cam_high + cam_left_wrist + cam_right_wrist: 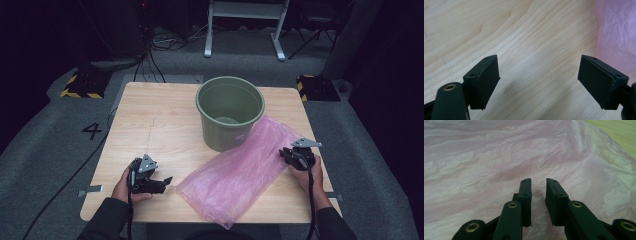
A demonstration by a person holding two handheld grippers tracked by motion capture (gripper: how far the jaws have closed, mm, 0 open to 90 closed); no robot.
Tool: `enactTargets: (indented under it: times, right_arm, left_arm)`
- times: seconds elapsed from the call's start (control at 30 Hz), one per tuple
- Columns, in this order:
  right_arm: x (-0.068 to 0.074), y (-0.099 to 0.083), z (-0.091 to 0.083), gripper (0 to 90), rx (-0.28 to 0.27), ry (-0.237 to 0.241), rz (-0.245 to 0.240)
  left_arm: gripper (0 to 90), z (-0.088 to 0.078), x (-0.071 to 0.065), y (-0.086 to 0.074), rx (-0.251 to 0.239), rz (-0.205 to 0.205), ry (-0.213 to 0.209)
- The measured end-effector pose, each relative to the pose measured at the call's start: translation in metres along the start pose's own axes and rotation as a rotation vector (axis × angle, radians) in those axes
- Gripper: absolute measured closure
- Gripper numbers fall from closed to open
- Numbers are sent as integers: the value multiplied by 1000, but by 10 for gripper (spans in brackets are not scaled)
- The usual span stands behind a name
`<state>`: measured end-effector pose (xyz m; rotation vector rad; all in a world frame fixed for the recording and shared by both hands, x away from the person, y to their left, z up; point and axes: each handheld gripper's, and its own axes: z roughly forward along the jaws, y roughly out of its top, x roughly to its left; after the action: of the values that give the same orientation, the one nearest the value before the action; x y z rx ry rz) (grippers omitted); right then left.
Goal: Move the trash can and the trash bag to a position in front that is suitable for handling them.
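Pink bag flat on the table, both grippers at its edges

The pink plastic bag [239, 175] lies beside the green bucket [230, 111]. The right gripper [538, 185] hovers over the plastic, jaws narrow with a gap, nothing pinched. The left gripper [539, 82] is spread wide over bare table [524, 37].

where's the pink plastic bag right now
In the high view, the pink plastic bag lies flat on the table's right half, against the green bucket.
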<state>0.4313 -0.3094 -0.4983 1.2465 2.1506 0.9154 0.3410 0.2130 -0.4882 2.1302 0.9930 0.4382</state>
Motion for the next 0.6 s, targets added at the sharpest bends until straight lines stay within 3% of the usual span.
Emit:
enactTargets:
  times: [0.03, 0.13, 0.2, 0.33, 0.37, 0.43, 0.5, 0.53, 0.6]
  right_arm:
    - [-4, 1, 2, 748, 2, -15, 17]
    - [-8, 2, 5, 749, -7, -33, 4]
    - [-11, 6, 8, 740, 9, -56, 18]
    - [-14, 7, 9, 642, 2, -62, 47]
    - [-13, 7, 2, 543, -23, -40, 67]
    - [-12, 8, -6, 438, -54, -17, 85]
    - [-9, 8, -18, 367, -99, 56, 121]
    - [-9, 8, -18, 367, -99, 56, 121]
    - [-2, 8, -27, 278, -114, 92, 120]
  left_arm:
    - [173, 0, -2, 4, -1, 17, -7]
    - [172, 2, -4, 5, 11, 24, -10]
    - [170, 7, -5, 3, 45, 46, -2]
    - [170, 10, -6, 0, 62, 40, -1]
    - [169, 11, -5, -1, 65, 47, -2]
    - [168, 11, -5, -3, 70, 44, -1]
    - [165, 11, -5, -6, 72, 39, -7]
    - [165, 11, -5, -6, 72, 39, -7]
    - [165, 11, -5, -7, 66, 37, -10]
